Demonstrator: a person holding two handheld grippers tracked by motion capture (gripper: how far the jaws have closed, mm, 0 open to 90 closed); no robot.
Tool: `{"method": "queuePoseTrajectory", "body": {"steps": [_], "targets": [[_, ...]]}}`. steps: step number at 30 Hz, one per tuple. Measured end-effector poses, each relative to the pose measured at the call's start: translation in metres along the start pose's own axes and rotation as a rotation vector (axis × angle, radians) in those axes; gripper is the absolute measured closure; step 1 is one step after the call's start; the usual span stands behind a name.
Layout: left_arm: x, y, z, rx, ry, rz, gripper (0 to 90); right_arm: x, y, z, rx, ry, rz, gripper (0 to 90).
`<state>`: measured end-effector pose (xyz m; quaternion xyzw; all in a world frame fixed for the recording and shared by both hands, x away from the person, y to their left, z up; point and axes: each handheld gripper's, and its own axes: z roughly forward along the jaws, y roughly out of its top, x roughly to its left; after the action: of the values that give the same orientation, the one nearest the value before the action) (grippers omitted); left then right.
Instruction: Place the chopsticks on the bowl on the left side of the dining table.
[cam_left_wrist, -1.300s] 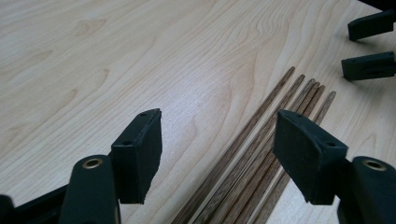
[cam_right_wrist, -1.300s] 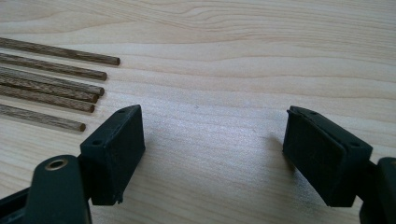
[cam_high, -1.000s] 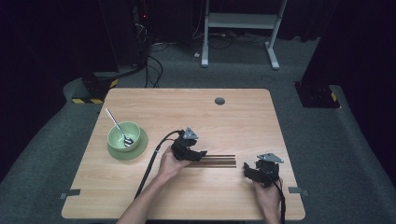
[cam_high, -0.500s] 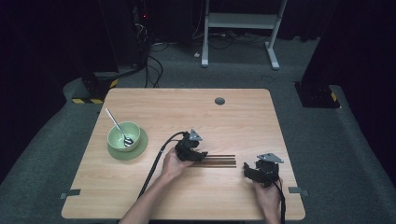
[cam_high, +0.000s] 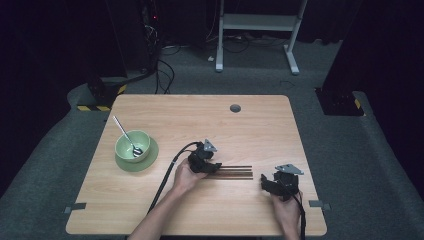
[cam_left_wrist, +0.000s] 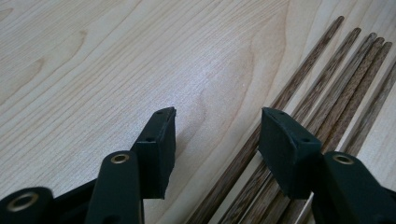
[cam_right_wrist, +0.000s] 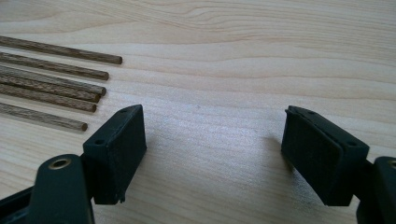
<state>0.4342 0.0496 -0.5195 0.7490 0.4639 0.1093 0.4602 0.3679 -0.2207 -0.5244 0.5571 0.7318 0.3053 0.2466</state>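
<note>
Left gripper (cam_high: 214, 166): my jaws have just been closing and stand partly open over the near end of the wooden sticks (cam_high: 234, 171); one pad sits above the sticks, with bare wood in the gap between the pads and nothing gripped.
Right gripper (cam_high: 268, 182): I hold it wide open and empty, just beside the sticks' far tips, low over the table (cam_high: 260, 125).
Surface: pale wood-grain tabletop with a round cable hole (cam_high: 235, 108).
Room: dark, grey carpet, a white frame stand (cam_high: 257, 25) behind.
High view adds: green bowl (cam_high: 132, 145) on its saucer with a spoon (cam_high: 126, 135), well apart at left.
Left gripper view adds: five sticks (cam_left_wrist: 327, 107) fanned side by side.
Writing: I can read none.
</note>
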Motion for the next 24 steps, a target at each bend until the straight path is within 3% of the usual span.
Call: {"method": "queuePoseTrajectory", "body": {"steps": [4, 6, 7, 8, 10, 22, 24], "targets": [[0.002, -0.002, -0.001, 0.010, 0.003, 0.013, 46.8, 0.000, 0.000, 0.000, 0.000, 0.000, 0.000, 21.5], [0.002, -0.003, 0.000, -0.004, 0.005, -0.007, 47.0, 0.000, 0.000, 0.000, 0.000, 0.000, -0.001, 21.5], [0.004, -0.003, -0.002, 0.013, 0.009, 0.018, 47.2, 0.000, 0.000, 0.000, 0.000, 0.000, -0.001, 21.5], [0.003, -0.003, -0.001, -0.006, 0.009, -0.005, 47.3, 0.000, 0.000, 0.000, 0.000, 0.000, 0.000, 21.5], [0.006, -0.003, -0.002, 0.011, 0.013, 0.019, 47.6, 0.000, 0.000, 0.000, 0.000, 0.000, 0.000, 21.5], [0.012, -0.003, -0.002, -0.023, 0.036, -0.004, 52.3, 0.000, 0.000, 0.000, 0.000, 0.000, 0.000, 21.6], [0.014, -0.003, -0.003, -0.012, 0.045, 0.015, 53.0, 0.000, 0.000, 0.000, 0.000, 0.000, -0.001, 21.7]]}}
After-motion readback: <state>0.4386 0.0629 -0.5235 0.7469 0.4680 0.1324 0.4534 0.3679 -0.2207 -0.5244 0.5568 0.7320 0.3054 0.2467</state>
